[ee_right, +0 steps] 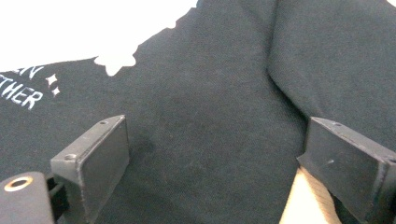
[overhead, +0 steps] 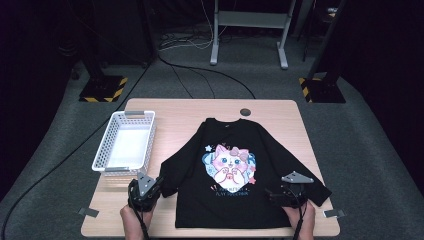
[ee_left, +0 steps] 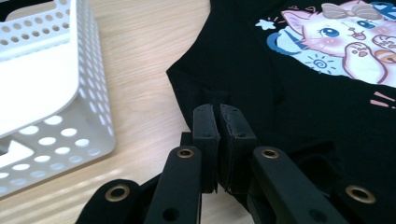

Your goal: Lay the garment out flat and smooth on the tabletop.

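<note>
left tool [ee_left: 218,122]: clamped on sleeve [ee_left: 205,95] edge | right tool [ee_right: 217,154]: wide apart over shirt [ee_right: 210,102]

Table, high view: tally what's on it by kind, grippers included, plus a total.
Black long-sleeved shirt with cat print: 1
White perforated basket: 1
Hand-held grippers: 2, the left gripper with jaws shut on the shirt's sleeve, the right gripper with jaws open over the shirt
Grey tape pieces at the near corners: 2
Total: 6
</note>
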`<act>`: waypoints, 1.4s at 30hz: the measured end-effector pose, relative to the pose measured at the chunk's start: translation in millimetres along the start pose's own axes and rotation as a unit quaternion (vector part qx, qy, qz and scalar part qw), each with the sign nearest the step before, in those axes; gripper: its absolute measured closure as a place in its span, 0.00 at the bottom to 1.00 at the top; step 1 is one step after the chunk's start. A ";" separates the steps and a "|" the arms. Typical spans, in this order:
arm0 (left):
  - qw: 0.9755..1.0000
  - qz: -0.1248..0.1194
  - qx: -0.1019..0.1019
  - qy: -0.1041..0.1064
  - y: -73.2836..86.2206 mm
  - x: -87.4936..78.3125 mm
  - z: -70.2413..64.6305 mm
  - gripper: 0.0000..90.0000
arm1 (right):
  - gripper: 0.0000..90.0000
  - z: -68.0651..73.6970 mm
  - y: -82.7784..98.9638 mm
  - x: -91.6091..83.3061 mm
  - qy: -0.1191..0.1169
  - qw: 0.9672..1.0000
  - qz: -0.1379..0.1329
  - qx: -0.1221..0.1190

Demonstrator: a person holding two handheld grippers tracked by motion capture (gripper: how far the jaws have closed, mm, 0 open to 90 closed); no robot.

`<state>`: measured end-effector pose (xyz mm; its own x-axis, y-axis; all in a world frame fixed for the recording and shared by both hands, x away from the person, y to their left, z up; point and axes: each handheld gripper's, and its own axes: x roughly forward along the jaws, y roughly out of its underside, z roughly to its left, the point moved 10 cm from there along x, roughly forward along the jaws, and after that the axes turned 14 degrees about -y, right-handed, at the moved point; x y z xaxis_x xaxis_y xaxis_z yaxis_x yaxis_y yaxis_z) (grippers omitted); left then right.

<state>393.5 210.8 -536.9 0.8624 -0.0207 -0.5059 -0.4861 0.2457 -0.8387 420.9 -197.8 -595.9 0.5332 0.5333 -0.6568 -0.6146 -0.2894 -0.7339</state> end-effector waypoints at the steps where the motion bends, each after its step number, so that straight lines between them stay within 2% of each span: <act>1: 1.000 0.001 -0.001 0.000 0.8 0.1 1.5 0.95 | 0.07 0.0 0.0 0.0 0.000 1.000 0.000 0.000; 11: 1.000 0.006 -0.012 -0.008 5.4 4.3 15.3 0.95 | 0.08 0.1 0.1 0.0 0.000 1.000 0.000 0.001; 29: 0.999 0.034 -0.021 -0.014 25.6 18.7 37.4 0.95 | 0.07 0.1 0.1 0.1 0.000 1.000 0.000 0.001; 37: 0.998 0.055 -0.035 -0.019 38.7 25.0 52.9 0.94 | 0.08 0.1 0.1 0.1 0.000 1.000 0.000 0.001; 42: 0.996 0.065 -0.053 -0.025 49.4 19.9 66.2 0.92 | 0.08 0.0 0.2 0.0 0.000 1.000 0.000 0.000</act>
<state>396.1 286.7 -575.1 0.7963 0.0536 -0.6025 -0.6034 0.1390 -0.7852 420.8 -197.8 -596.0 0.5338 0.5326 -0.6568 -0.6150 -0.2886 -0.7338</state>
